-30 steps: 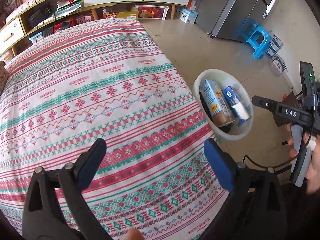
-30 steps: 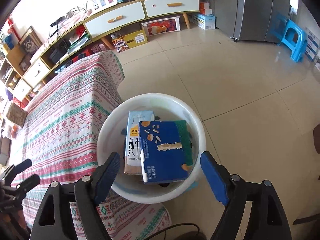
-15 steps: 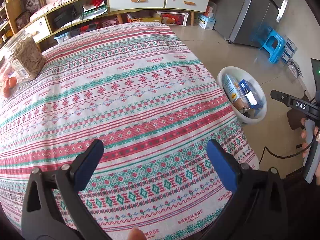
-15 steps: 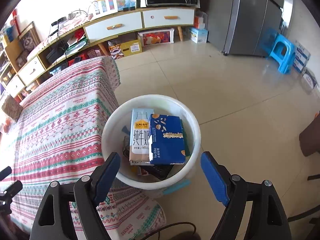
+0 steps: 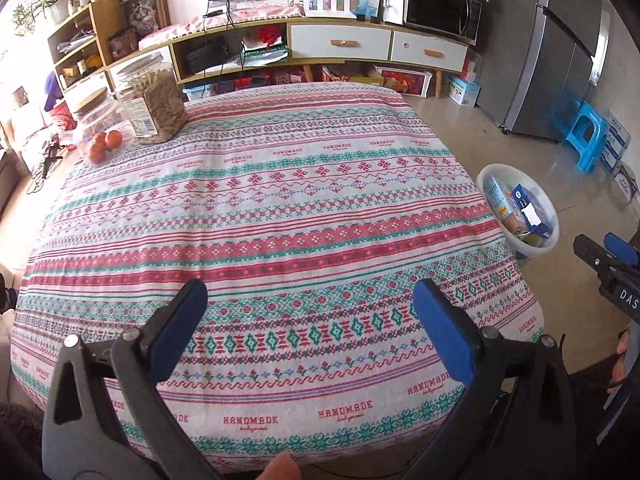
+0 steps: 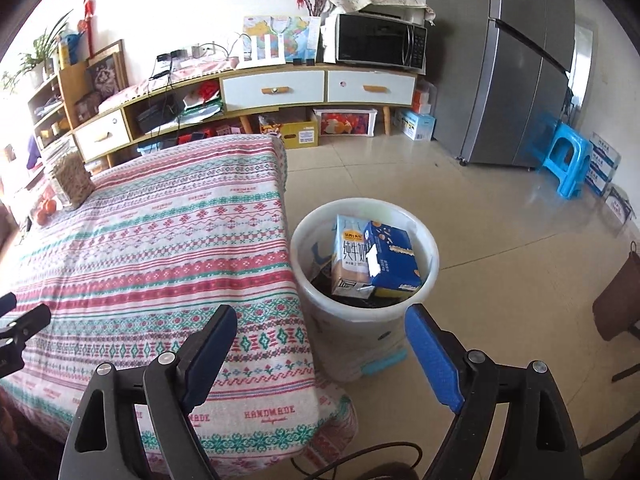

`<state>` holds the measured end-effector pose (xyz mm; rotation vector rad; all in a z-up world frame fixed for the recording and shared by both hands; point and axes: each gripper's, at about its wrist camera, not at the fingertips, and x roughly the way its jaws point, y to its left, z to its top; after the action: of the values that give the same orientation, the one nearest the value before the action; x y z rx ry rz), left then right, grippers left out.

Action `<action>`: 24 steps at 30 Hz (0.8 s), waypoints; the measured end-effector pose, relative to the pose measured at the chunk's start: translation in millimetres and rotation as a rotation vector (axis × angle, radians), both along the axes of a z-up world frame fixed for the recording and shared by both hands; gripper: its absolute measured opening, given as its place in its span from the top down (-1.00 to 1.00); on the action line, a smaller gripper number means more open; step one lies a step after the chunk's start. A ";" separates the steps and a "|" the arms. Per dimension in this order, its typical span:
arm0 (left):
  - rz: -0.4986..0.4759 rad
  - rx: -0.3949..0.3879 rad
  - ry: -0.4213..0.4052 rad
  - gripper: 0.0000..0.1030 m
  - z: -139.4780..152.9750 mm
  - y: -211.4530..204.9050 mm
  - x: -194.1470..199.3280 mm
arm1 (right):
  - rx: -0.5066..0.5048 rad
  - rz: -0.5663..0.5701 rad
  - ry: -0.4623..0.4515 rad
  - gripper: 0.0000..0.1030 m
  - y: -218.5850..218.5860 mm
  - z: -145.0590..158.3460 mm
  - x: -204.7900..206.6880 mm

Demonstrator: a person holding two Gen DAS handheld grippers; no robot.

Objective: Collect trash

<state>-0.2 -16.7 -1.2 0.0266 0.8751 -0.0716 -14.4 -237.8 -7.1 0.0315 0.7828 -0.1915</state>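
At the upper left of the left wrist view, a glass jar (image 5: 158,100) and smooth oranges (image 5: 105,145) are seen on the woven, patterned cloth of the table (image 5: 280,208); they could be mistaken for trash. The left tongs (image 5: 310,318) and right tongs (image 6: 320,340) are held wide apart, empty. At centre right, glossy cardboard cartons (image 6: 372,258) are stacked high in the round white plastic bin (image 6: 426,284); further additions could spill.

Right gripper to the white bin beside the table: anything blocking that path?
Nothing visible does. The open right gripper looks straight at the white plastic bin; only bare floor lies between, and the patterned tablecloth stays to its left.
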 end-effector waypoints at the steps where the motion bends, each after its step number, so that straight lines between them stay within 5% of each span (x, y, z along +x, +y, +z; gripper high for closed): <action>1: 0.004 0.004 -0.011 -0.98 2.2 0.6 -1.8 | -0.013 0.010 -0.013 -0.70 5.5 1.2 -2.0; 6: 0.027 0.005 -0.063 -0.98 8.3 -0.9 -7.7 | -0.036 0.050 -0.049 -0.71 18.5 4.0 -0.2; 24: 0.001 -0.010 -0.034 -0.98 2.2 -9.4 -12.2 | -0.018 0.036 -0.018 -0.71 18.7 -6.9 0.3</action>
<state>-12.4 -26.2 1.0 0.0179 0.8407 -0.0742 -14.0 -219.0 -14.1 0.0026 0.7630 -0.1641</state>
